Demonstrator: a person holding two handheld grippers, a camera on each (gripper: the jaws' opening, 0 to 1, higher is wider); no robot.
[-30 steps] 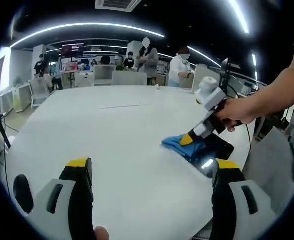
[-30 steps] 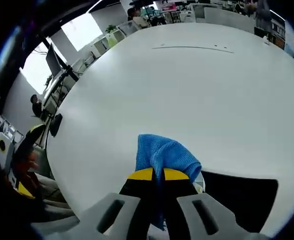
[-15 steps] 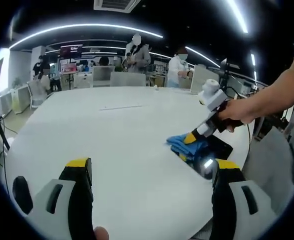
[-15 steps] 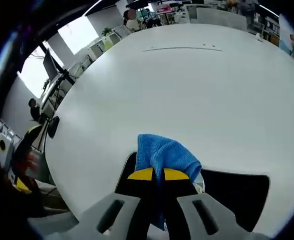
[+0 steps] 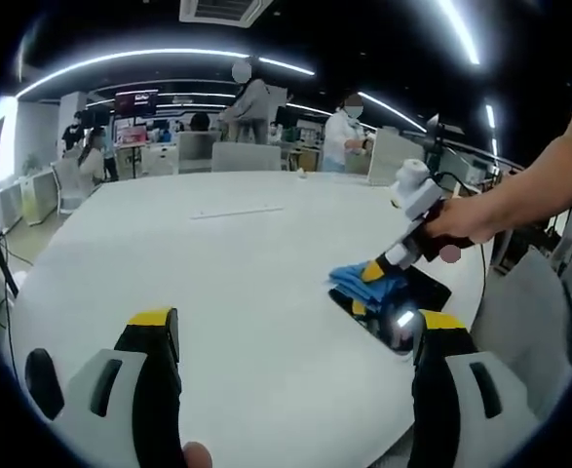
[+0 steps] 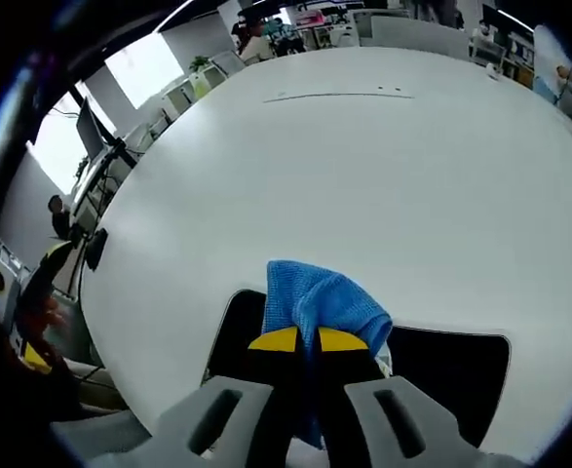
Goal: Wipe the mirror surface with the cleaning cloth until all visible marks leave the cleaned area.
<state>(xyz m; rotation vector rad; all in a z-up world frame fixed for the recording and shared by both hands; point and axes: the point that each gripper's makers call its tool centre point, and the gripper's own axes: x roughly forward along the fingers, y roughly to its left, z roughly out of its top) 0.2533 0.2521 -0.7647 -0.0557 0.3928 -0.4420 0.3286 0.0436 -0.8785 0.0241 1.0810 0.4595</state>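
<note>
Big round white table (image 5: pixel 227 263) across the middle of the left gripper view, also spread over most of the right gripper view (image 6: pixel 363 175); far edge crowded by desks, chairs and several people, too small and blurred to make out.

Dark mirror (image 6: pixel 451 375) flat on the table near its edge, lower centre-right of the right gripper view, partly hidden by the cloth and jaws; more of its left end uncovered than half a second ago. In the left gripper view (image 5: pixel 427 290) just a dark sliver at centre-right with a bright glint, marks on it impossible to judge.

Blue cleaning cloth (image 6: pixel 320 297) bunched on the mirror, lower end lost between the jaws; seen from the side (image 5: pixel 363 281) at centre-right.

Right gripper (image 6: pixel 298 340) pinching the cleaning cloth between yellow tips, pressed onto the mirror; from the other camera (image 5: pixel 375 270) held by a hand (image 5: pixel 456 222) at right, now farther right than a second ago.

Left gripper (image 5: pixel 290 327) spread wide, holding nothing, above the table at the bottom of the frame, unmoved.
</note>
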